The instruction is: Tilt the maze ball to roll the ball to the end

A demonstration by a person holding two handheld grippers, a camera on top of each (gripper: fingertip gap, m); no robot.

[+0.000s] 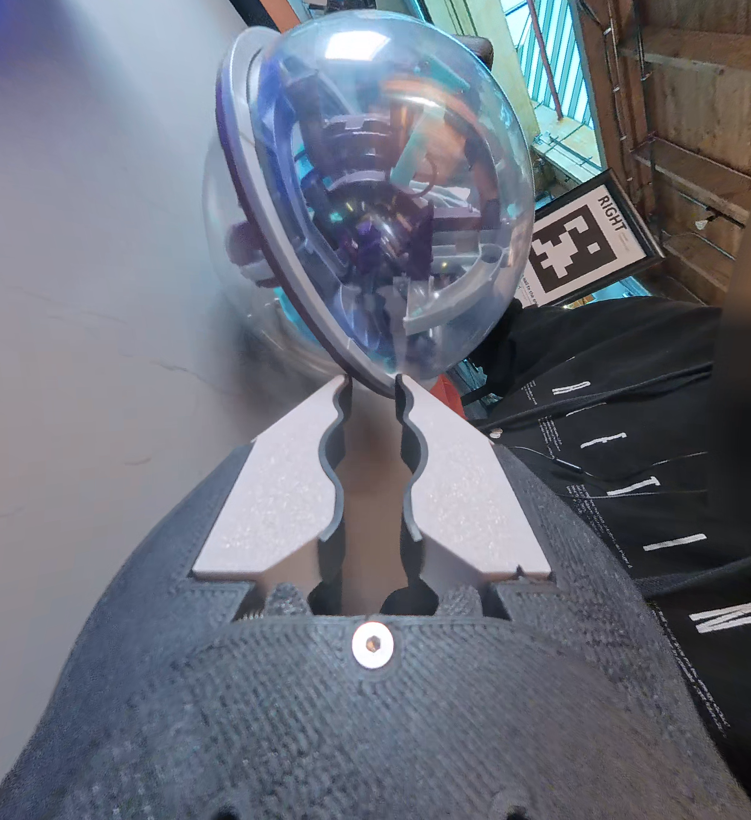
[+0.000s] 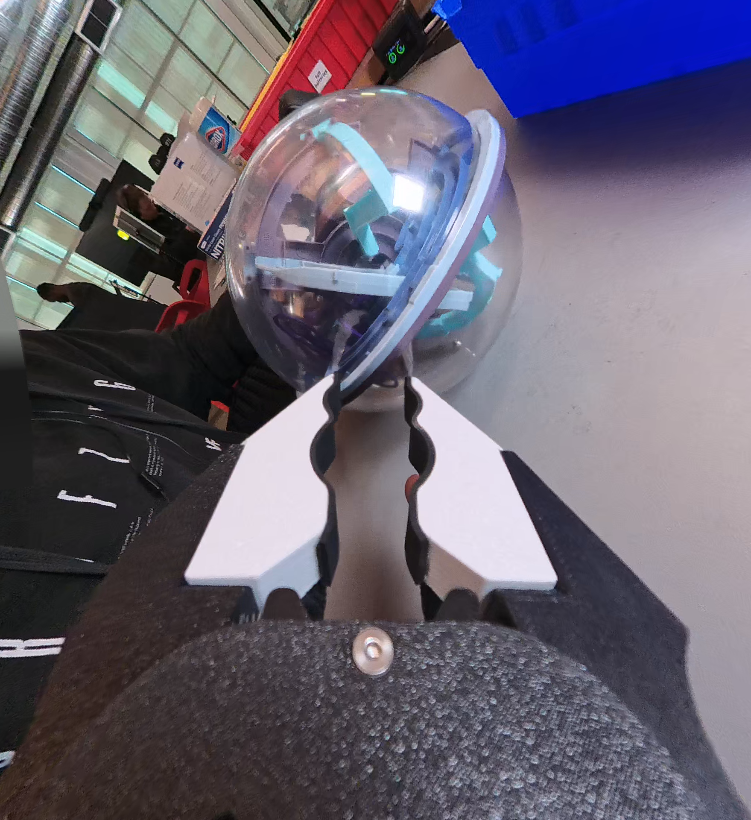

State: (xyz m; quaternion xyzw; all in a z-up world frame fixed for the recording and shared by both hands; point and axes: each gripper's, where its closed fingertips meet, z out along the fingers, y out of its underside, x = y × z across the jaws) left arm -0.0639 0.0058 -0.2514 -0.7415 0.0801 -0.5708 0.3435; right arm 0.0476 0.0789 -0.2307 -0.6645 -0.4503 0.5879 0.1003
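A pale grey table surface [image 2: 631, 355] fills much of both views; it is plain and matt, with a blue tint where a bright blue plastic bin [image 2: 608, 49] stands at its far edge; behind it runs a red panelled wall [image 2: 320, 49], and further back there are tall windows [image 2: 151, 102] with greenish daylight; a shiny ribbed duct [image 2: 14, 75] rises beside the windows; a white cardboard box [image 2: 196, 168] stands near them; in the left wrist view a rough wooden wall [image 1: 697, 111] with planks is seen, and a framed black-and-white marker sign [image 1: 586, 239] leans in front of it; a person's black garment [image 1: 631, 443] with white lettering lies close.
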